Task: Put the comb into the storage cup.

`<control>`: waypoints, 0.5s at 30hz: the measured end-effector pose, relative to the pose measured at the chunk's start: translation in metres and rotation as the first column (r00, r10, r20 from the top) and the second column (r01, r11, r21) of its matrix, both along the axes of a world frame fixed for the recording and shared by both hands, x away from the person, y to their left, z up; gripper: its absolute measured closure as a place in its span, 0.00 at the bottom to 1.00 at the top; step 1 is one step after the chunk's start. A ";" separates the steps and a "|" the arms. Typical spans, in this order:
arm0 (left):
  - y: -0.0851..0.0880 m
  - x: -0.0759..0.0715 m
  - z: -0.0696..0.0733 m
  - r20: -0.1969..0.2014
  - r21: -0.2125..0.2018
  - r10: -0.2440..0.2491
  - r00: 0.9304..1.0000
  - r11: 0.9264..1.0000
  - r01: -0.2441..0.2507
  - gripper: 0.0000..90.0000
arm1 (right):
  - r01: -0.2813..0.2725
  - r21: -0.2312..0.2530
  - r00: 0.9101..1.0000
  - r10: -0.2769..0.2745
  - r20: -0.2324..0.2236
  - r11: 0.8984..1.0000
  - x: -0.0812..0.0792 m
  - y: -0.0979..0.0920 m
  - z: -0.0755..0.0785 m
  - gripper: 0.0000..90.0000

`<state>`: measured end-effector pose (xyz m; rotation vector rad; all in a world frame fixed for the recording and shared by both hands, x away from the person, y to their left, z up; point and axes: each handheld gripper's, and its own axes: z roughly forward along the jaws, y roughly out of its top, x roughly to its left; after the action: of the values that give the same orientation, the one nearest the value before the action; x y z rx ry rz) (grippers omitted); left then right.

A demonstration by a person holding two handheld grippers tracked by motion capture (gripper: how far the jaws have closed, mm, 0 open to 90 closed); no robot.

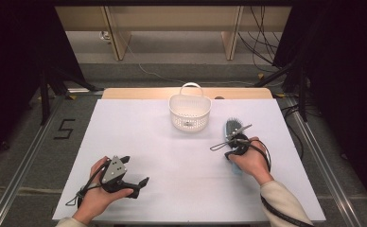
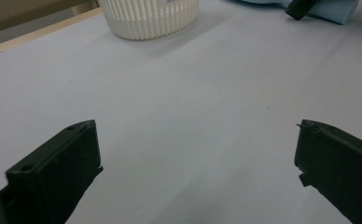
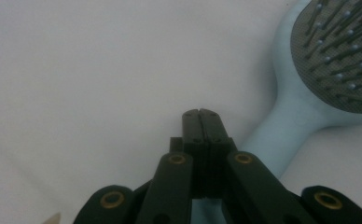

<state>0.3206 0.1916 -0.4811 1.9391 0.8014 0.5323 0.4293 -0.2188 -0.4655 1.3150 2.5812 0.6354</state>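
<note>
Hairbrush lies just beside right hand-held gripper — jaws pressed together, empty; left one wide.

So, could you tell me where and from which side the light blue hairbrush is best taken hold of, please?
Probably by the handle: on the hairbrush it is the narrow part, slim enough to fit between jaws, while the round bristled head is wide. It lies flat on the table, bristles up, so come down from above and close across the handle's width. The right tongs, shut beside the handle, must open first.
</note>
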 end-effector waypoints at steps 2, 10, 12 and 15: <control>0.000 0.000 0.000 0.000 -0.001 0.000 1.000 1.000 0.000 0.00 | 0.005 -0.002 1.000 -0.005 -0.004 1.000 0.000 -0.001 0.000 1.00; 0.000 0.000 0.000 0.000 -0.001 0.000 1.000 1.000 0.000 0.00 | 0.020 -0.010 1.000 -0.020 -0.014 1.000 -0.001 -0.008 0.001 1.00; 0.000 0.000 0.000 0.000 0.000 -0.001 1.000 1.000 0.001 0.00 | 0.023 -0.014 1.000 -0.023 -0.015 1.000 -0.001 -0.010 0.001 1.00; 0.000 0.000 0.000 0.001 0.000 -0.001 1.000 1.000 0.001 0.00 | 0.025 -0.019 0.999 -0.026 -0.019 1.000 -0.001 -0.012 0.002 1.00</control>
<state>0.3205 0.1914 -0.4809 1.9385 0.8002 0.5328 0.4283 -0.2312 -0.4636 1.3526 2.5748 0.5957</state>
